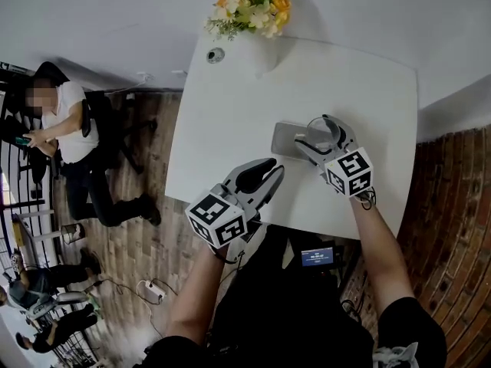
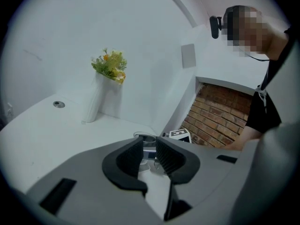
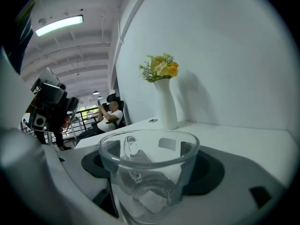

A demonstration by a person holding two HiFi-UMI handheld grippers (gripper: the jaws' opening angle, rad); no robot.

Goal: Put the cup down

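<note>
Found right gripper (image 1: 316, 136) clenched on the clear glass cup (image 1: 285, 138), its dark pads pressed to opposite sides of the wall. Cup upright, mouth up, over the right-centre part of the white table (image 1: 222, 121); could not tell whether the base touched the tabletop. Recorded left gripper (image 1: 270, 172) empty, jaws only narrowly apart with nothing between them, held near the table's front edge, apart from the cup and pointed toward it. Noted white vase (image 1: 259, 50) of yellow flowers (image 1: 249, 4) at the table's far edge by the wall, well apart from the cup.
</note>
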